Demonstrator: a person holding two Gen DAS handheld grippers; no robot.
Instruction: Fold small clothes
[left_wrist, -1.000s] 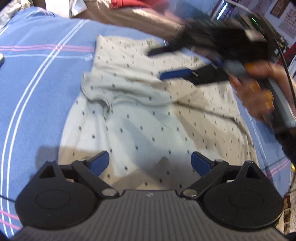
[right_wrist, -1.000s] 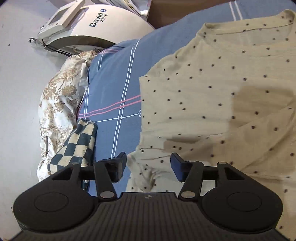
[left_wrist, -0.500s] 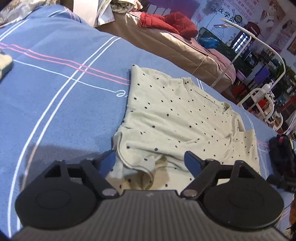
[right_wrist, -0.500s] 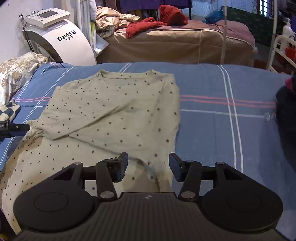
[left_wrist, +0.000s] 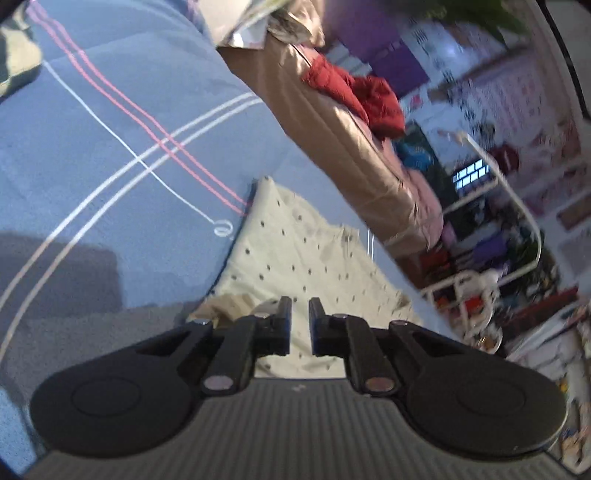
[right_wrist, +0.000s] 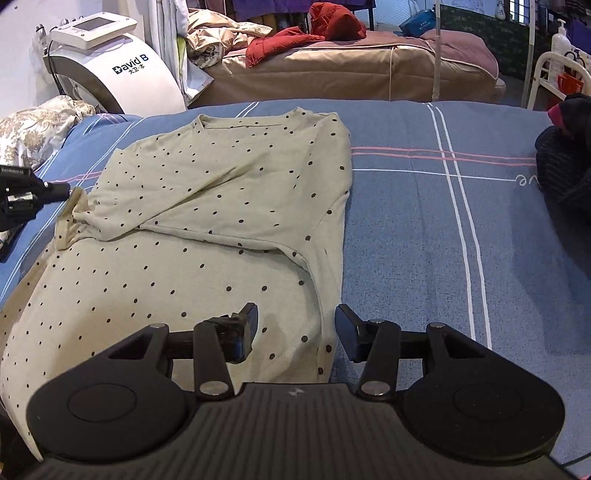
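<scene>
Left gripper (left_wrist: 299, 314) jaws just closing, now narrow; from right wrist view its tip meets sleeve cuff (right_wrist: 72, 206) at shirt's left edge, though we cannot confirm cloth is pinched. Right gripper (right_wrist: 295, 325) gaping, straddling hem of dotted shirt (right_wrist: 207, 206), nothing grasped. Shirt lies flat on blue bedspread (right_wrist: 424, 221), one sleeve folded across chest. We judge: confirm cuff pinch first, clamp right on hem, lift both evenly, keep fold line straight.
</scene>
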